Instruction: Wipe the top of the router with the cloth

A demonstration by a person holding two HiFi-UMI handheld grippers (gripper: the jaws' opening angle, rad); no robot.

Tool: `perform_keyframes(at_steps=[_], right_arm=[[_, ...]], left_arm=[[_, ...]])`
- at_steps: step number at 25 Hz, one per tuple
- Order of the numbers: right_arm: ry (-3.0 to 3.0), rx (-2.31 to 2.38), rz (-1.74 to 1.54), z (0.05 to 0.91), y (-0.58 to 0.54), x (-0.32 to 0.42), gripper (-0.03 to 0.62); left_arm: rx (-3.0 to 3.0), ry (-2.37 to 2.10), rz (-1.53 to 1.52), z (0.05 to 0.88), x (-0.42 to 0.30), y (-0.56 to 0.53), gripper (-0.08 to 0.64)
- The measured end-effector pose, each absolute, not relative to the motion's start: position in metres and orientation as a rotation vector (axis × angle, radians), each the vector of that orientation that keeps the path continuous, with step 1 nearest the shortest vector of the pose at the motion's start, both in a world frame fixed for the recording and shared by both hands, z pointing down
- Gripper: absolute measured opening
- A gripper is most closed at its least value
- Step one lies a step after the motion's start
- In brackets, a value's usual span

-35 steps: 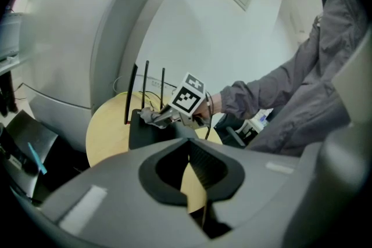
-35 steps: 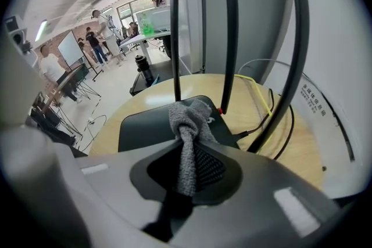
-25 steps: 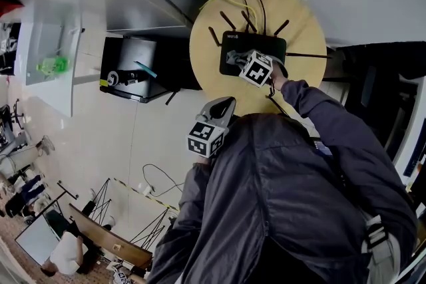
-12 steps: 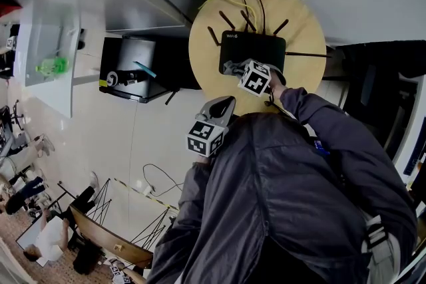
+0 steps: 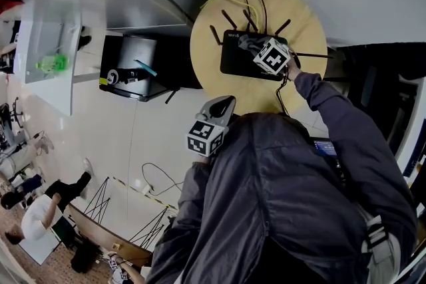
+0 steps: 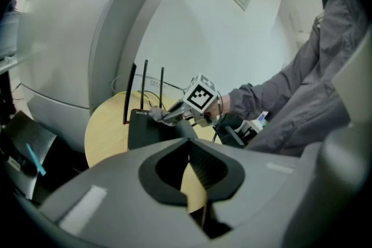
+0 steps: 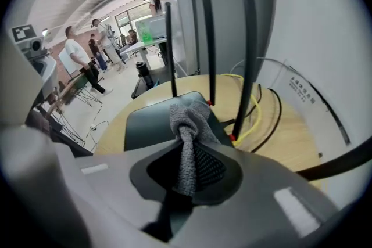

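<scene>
A black router (image 5: pixel 234 62) with thin upright antennas (image 7: pixel 208 38) lies on a round wooden table (image 5: pixel 206 43). My right gripper (image 5: pixel 250 44) is shut on a grey cloth (image 5: pixel 245 42), which bunches out past the jaws and rests on the router's top (image 7: pixel 151 119) near its back edge. In the right gripper view the cloth (image 7: pixel 189 119) hangs between the jaws. My left gripper (image 5: pixel 226 103) is held back near the person's chest, off the table, with its jaws together and nothing in them. From the left gripper view the router (image 6: pixel 145 128) and cloth (image 6: pixel 156 113) show beyond.
A yellow cable (image 7: pixel 256 119) and black cables loop behind the router towards the white wall. A dark machine (image 5: pixel 130 66) stands left of the table. A desk (image 5: pixel 46 63) and people are farther left.
My right gripper has slid the cloth across the router's top, from the near edge towards the back right. The left gripper has stayed where it was.
</scene>
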State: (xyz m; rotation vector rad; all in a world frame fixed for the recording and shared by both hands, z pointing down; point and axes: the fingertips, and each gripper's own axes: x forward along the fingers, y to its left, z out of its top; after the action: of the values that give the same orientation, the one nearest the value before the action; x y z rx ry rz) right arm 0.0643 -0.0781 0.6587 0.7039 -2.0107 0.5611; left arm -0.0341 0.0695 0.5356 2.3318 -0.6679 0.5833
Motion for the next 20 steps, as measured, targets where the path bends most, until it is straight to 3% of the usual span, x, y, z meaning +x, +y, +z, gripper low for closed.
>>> perform_keyframes(at_steps=[7,20], right_arm=[[-1.939,0.776,0.513,0.666,-0.104,0.095,0.038],[-1.955,0.700,0.534,0.669,-0.069,0.078,0.038]], left_arm=[[2.333,-0.680,0.584,0.534,-0.035,0.070,0.000],[2.335,-0.668,0.584,0.535,-0.033,0.071,0.000]])
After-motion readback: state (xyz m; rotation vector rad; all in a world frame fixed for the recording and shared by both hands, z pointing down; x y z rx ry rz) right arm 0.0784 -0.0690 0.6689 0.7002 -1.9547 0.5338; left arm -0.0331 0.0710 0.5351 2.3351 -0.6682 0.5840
